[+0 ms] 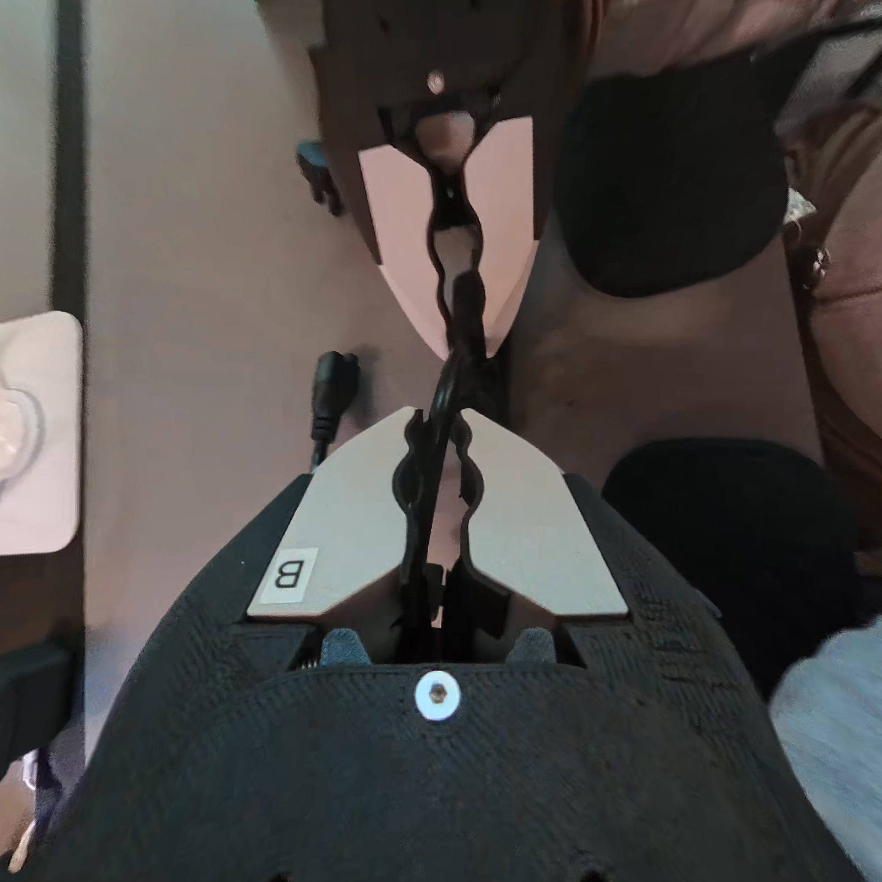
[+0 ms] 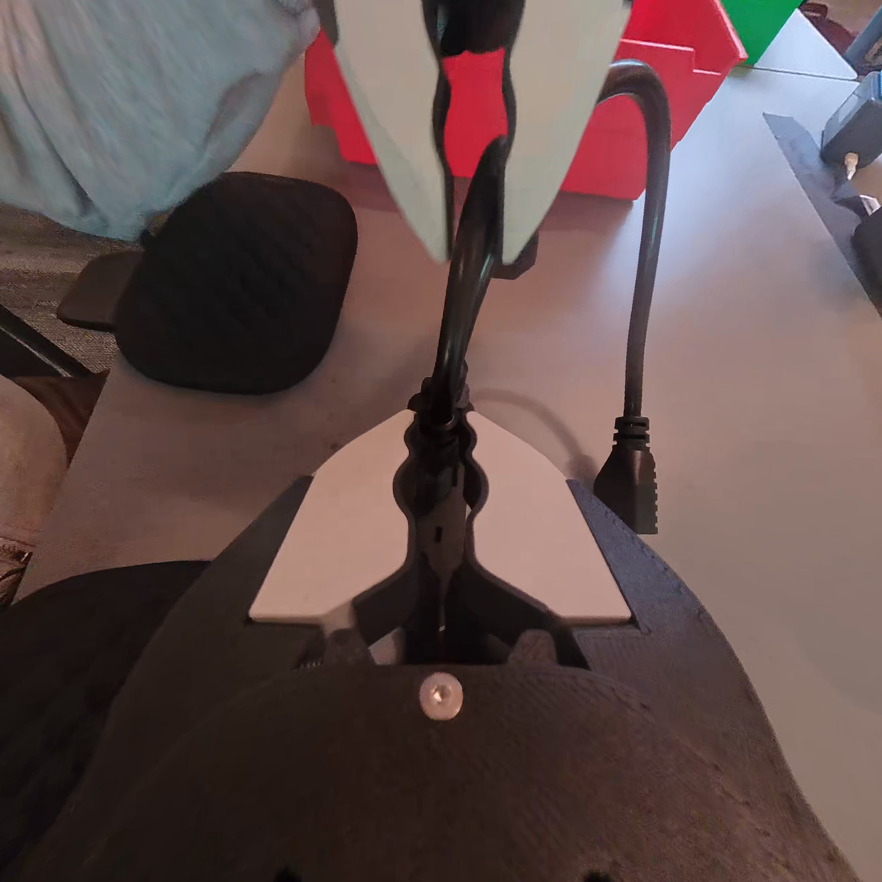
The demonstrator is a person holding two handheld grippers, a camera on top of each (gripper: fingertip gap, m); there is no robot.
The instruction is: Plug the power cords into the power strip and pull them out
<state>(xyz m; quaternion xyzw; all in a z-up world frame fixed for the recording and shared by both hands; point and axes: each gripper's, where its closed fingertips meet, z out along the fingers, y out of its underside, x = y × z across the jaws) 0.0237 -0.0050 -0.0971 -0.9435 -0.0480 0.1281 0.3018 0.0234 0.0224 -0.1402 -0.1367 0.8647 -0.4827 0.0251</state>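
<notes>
In the left wrist view my left gripper is shut on a black power cord that runs between its fingertips. My right gripper faces it from above, tip to tip, shut on the same cord. In the right wrist view my right gripper grips the cord's ribbed plug end, and the cord arcs up into my left gripper. The cord's other connector lies on the table; it also shows in the left wrist view. A white power strip sits at the left edge.
A second black plug lies farther back on the table. A red bin and a green one stand behind. Black chair seats sit beside the table's edge. A person's light sleeve is at the left.
</notes>
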